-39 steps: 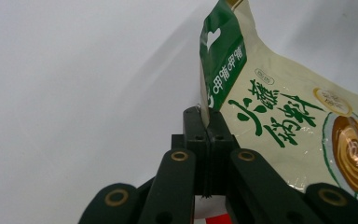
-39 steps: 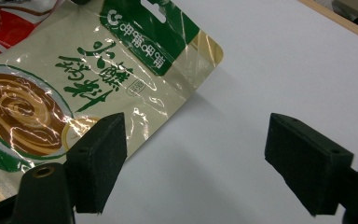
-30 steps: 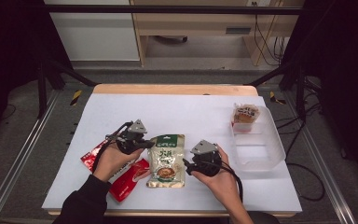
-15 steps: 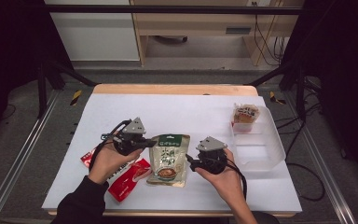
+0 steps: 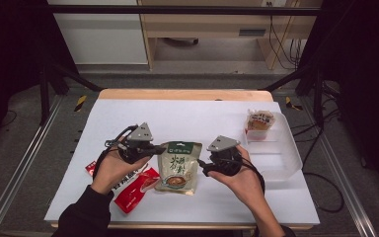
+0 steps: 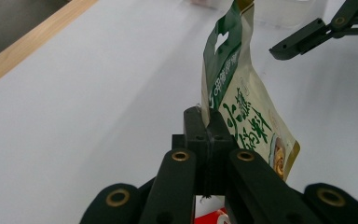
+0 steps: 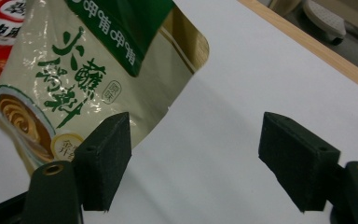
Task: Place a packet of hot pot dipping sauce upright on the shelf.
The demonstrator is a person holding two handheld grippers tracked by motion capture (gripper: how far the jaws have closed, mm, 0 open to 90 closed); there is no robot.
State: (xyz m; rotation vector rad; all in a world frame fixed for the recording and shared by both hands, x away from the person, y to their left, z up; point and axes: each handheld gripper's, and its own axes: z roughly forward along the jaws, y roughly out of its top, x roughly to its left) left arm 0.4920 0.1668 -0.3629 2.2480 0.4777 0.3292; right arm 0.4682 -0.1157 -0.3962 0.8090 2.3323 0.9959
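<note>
While the left hand-held gripper [image 6: 208, 135] pinches the left edge of the green-and-cream pouch [image 5: 178, 166], lifting it off the white worktop [image 5: 187, 118], the right hand-held gripper [image 7: 193, 158] sits just beside its right edge, jaws spread, gripping nothing. Red packet [image 5: 137, 188] lies left of the pouch.

Across my white table [image 5: 187, 118], a clear plastic tub [image 5: 281, 158] sat at about three o'clock, close to the right edge. A small packaged snack [image 5: 259, 121] stood inside it, against its far wall at twelve o'clock. At eight o'clock on the table lay a red packet [image 5: 137, 190], flat and slanted. A strip of bare wood [image 5: 182, 95] ran along the far edge.
</note>
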